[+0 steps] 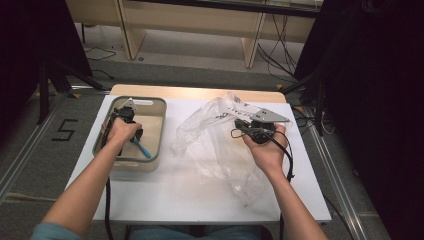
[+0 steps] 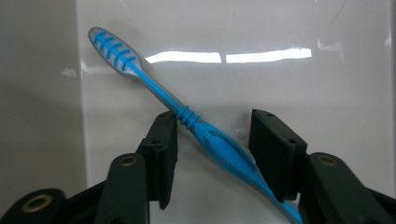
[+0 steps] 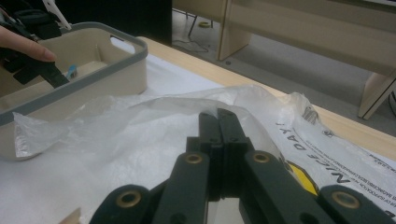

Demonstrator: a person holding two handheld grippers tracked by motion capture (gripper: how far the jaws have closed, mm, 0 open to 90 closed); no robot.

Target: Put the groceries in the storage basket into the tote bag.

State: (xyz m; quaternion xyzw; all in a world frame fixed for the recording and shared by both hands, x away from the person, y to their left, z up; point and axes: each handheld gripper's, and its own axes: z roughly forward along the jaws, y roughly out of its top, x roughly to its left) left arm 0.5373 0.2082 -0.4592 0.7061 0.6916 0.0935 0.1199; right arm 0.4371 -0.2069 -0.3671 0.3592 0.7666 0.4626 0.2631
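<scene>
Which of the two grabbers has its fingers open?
The left gripper, down in the beige bin. Its fingers stand apart on either side of the blue toothbrush. The right gripper, over the clear plastic bag, has its fingers pressed together.

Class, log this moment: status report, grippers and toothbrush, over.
Left gripper open, straddling toothbrush in bin. Right gripper shut on plastic bag. Nothing blocking.

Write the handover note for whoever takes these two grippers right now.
Left gripper: open, jaws on either side of the blue toothbrush, not yet closed on it. The toothbrush lies on the floor of the beige bin.
Right gripper: shut, pinching the clear plastic bag on the table beside the bin.
Done: bag held, toothbrush lined up.
Left, most likely: grip the toothbrush, lift it out and move it toward the bag.
</scene>
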